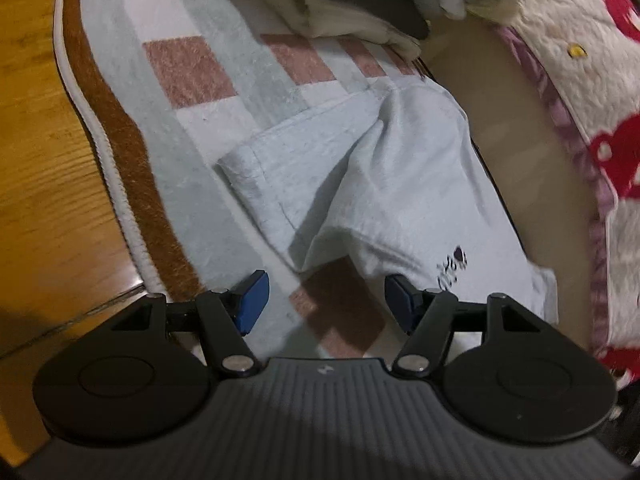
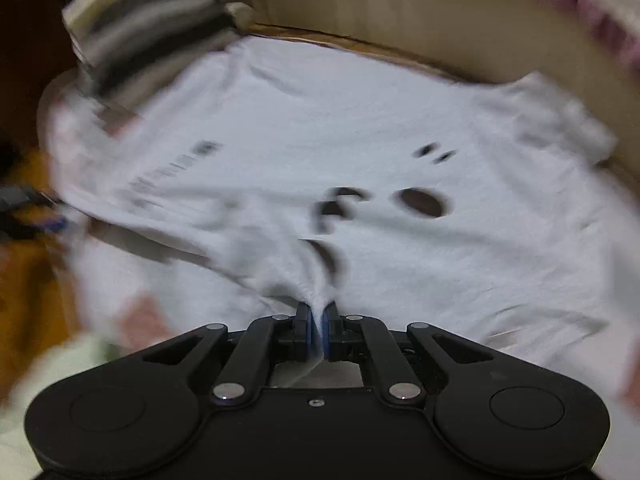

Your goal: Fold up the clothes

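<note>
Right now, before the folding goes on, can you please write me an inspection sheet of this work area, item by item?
Surface: pale checked rug with pink squares on a wooden floor.
Job's things: white printed T-shirt, spread out, one sleeve lying on the rug.
Clutter: stack of folded clothes at the shirt's far edge.
Grippers: left gripper open, hovering at the shirt's near edge; right gripper shut on a pinch of shirt fabric.
Cables: nothing seen.
Surroundings: white fleece blanket with red pattern, beige panel behind the shirt.
</note>
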